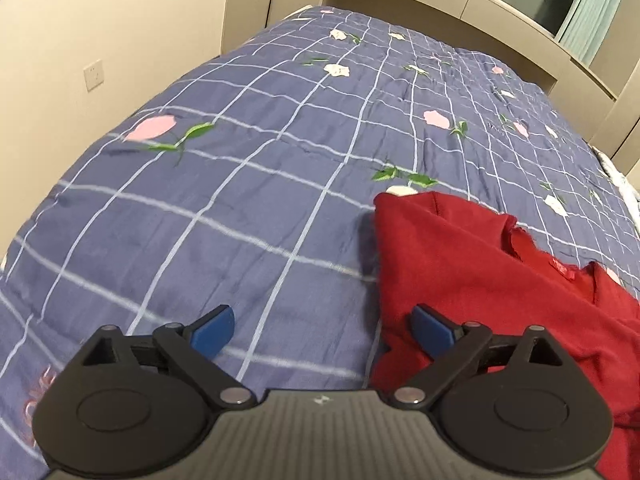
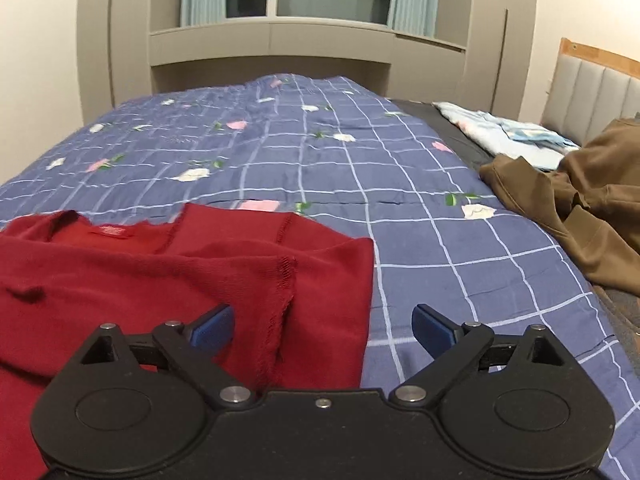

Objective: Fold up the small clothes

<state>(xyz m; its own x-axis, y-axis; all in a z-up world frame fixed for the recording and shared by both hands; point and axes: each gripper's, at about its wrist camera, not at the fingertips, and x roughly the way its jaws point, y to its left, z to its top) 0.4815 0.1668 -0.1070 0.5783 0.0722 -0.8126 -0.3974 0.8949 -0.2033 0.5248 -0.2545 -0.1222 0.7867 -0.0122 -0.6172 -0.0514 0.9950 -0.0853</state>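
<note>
- The red top (image 2: 160, 272) lies on the bed's blue checked quilt (image 2: 320, 152), filling the lower left of the right wrist view and the lower right of the left wrist view. It looks partly folded already, with a sleeve flopped over the body.
- The left hand-held gripper (image 1: 322, 330) is spread wide with nothing in it, one blue finger over quilt and the other over red fabric.
- The right hand-held gripper (image 2: 322, 330) is the same, spread and empty, straddling the top's right edge.
- Risks, I'd say: the knit is floppy, so pinching only the top layer would drag the fold apart, and grabbing too deep could snag the quilt too.
- The brown garment (image 2: 580, 208) at the right of the frame is well apart, so no worry there.
</note>
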